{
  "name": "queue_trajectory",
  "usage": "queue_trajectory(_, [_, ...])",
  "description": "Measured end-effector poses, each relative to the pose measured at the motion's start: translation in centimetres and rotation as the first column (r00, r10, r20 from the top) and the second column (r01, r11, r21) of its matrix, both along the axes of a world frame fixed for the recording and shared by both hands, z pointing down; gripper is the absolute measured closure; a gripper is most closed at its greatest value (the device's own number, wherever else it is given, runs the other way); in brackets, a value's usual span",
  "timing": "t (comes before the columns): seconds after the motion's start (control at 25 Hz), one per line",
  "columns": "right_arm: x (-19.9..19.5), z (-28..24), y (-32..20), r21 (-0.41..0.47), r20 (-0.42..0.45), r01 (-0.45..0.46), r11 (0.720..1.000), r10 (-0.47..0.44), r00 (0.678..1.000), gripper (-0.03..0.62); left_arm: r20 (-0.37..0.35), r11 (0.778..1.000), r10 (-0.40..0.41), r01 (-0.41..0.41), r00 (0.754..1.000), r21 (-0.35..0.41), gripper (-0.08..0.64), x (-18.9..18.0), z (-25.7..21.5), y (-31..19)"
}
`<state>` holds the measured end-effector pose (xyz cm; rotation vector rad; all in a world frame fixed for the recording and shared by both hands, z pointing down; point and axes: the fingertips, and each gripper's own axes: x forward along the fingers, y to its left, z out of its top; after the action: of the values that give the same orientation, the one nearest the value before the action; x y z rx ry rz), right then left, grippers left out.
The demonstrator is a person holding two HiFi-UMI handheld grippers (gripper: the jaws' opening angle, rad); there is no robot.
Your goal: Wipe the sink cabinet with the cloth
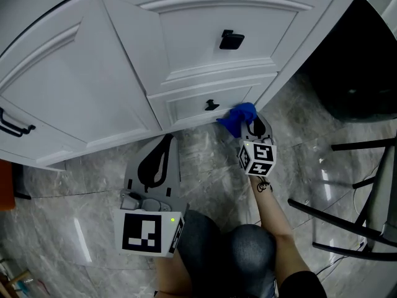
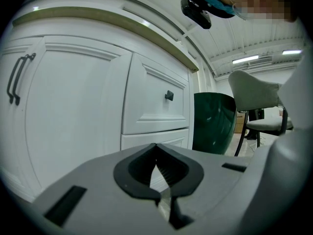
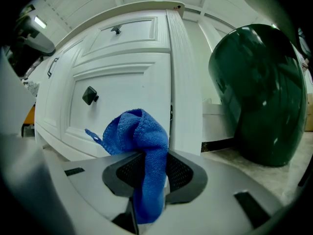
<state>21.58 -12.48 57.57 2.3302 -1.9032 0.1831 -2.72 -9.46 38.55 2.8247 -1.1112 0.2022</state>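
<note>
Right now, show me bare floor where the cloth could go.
Bare marble floor lies left of the left gripper, below the cabinet door. A narrower patch sits between the right gripper and the chair legs. Crowded: by the green bin.

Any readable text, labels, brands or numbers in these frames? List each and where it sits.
No readable words, numbers or brands in any view.
Cube on the left gripper: black-and-white square marker, pattern only.
Cube on the right gripper: same.
White sink cabinet, blue cloth in the right jaws, dark green bin: no print visible.
Brown box in the background: too small to read.
</note>
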Motion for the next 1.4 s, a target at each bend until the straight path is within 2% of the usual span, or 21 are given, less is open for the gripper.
queue_trajectory(0.24, [0.0,-0.8,0.3,-0.025,0.011,0.038,0.999,-0.038,0.999,0.476,-0.045,0.999,0.034,-0.033,0.998,0.023,0.557,1.6,-0.3,0.2])
queue_trajectory(0.44, [1.7,-8.2,2.6,0.074,0.061,0.048,0.996,-0.053,0.997,0.476,0.02,0.996,0.08,-0.081,0.997,0.047,0.557,1.9,0.3,0.4])
queue_trajectory(0.52, [2.6,-12.9,3.2,0.11,0.004,0.056,0.992,-0.057,0.998,0.476,0.018,0.994,0.09,-0.091,0.996,0.056,0.557,2.3,0.4,0.4])
queue_trajectory(0.68, [4.3,-23.0,3.9,0.172,-0.175,0.059,0.983,-0.028,0.984,0.476,0.006,0.989,0.131,-0.131,0.991,0.067,0.557,3.4,0.1,1.0])
queue_trajectory(0.8, [5.0,-30.1,4.0,0.243,-0.225,0.068,0.968,-0.012,0.974,0.476,0.009,0.984,0.161,-0.161,0.987,0.077,0.557,4.3,0.2,1.3])
queue_trajectory(1.0, [5.1,-39.6,3.2,0.334,-0.297,0.071,0.94,0.033,0.954,0.476,0.008,0.984,0.162,-0.162,0.987,0.072,0.557,4.6,0.2,1.2])
queue_trajectory(1.12, [5.2,-43.6,2.6,0.363,-0.322,0.065,0.929,0.06,0.945,0.477,0.011,0.985,0.156,-0.156,0.988,0.069,0.557,4.5,0.2,1.1])
queue_trajectory(1.24, [5.5,-46.0,2.4,0.382,-0.304,0.043,0.923,0.081,0.949,0.476,0.017,0.986,0.15,-0.151,0.989,0.066,0.557,4.4,0.3,0.9])
queue_trajectory(1.4, [5.5,-46.8,2.3,0.35,-0.278,-0.017,0.937,0.121,0.953,0.476,0.014,0.988,0.139,-0.139,0.99,0.066,0.557,4.5,0.6,0.5])
